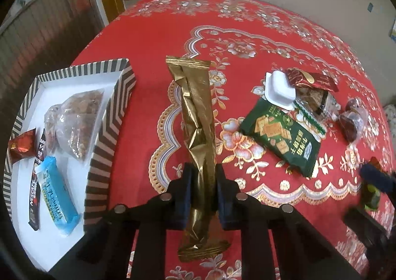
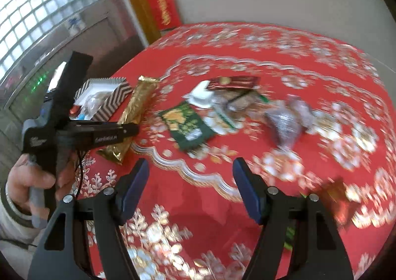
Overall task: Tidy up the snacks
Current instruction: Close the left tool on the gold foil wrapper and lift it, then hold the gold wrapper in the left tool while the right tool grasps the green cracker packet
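A long gold foil snack packet point(image 1: 198, 131) lies on the red floral tablecloth point(image 1: 247, 19), and my left gripper point(image 1: 203, 176) is shut on its near half, both pads pressing its sides. The same gold packet point(image 2: 135, 111) shows in the right wrist view under the left gripper's body point(image 2: 99, 132), held by a hand point(image 2: 37, 181). My right gripper point(image 2: 190, 168) stands open over bare cloth with nothing between its fingers. Beyond it lie a green cracker packet point(image 2: 188, 126), a white tub point(image 2: 201, 95) and a dark red packet point(image 2: 232, 81).
A striped box point(image 1: 106, 131) at the left holds a blue bar point(image 1: 57, 195), a clear bag of nuts point(image 1: 76, 119), a coffee stick and a small red packet. Wrapped dates point(image 1: 351, 119) lie at the right. A small red and green wrapper point(image 2: 339, 200) sits beside my right gripper.
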Tool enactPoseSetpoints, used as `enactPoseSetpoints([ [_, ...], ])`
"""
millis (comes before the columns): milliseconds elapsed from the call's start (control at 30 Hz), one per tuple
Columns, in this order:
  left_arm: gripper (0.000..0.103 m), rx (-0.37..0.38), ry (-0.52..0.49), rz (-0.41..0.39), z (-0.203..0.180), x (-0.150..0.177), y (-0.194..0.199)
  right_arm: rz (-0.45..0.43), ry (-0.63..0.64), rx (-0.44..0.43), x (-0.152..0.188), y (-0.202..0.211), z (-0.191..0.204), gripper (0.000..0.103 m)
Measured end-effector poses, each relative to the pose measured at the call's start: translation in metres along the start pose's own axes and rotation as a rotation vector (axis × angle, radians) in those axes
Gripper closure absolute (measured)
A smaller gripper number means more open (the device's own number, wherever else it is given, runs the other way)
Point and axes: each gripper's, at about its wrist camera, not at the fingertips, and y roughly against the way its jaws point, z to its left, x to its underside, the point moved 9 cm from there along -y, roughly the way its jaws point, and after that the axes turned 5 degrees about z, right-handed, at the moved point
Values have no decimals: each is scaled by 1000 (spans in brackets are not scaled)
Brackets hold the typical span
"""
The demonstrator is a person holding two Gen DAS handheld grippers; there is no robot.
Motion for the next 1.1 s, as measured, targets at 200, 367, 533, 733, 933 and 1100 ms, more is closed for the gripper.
enactPoseSetpoints([
  [200,87,50,6,10,8,7,6,63,130,33,-19,-46,11,33],
  [367,87,64,2,-4,14,10,18,115,232,54,-26,-74,17,33],
  [533,87,69,-12,-4,15,14,21,126,259,91,-38,-89,15,33],
  [733,87,85,-17,-2,15,18,25,106,307,97,-48,-80,22,33],
  [933,87,92,-21,5,15,21,27,203,410,43,-45,-103,30,33],
  [1100,87,92,-12,5,18,20,28,202,411,-1,-51,-108,30,31],
])
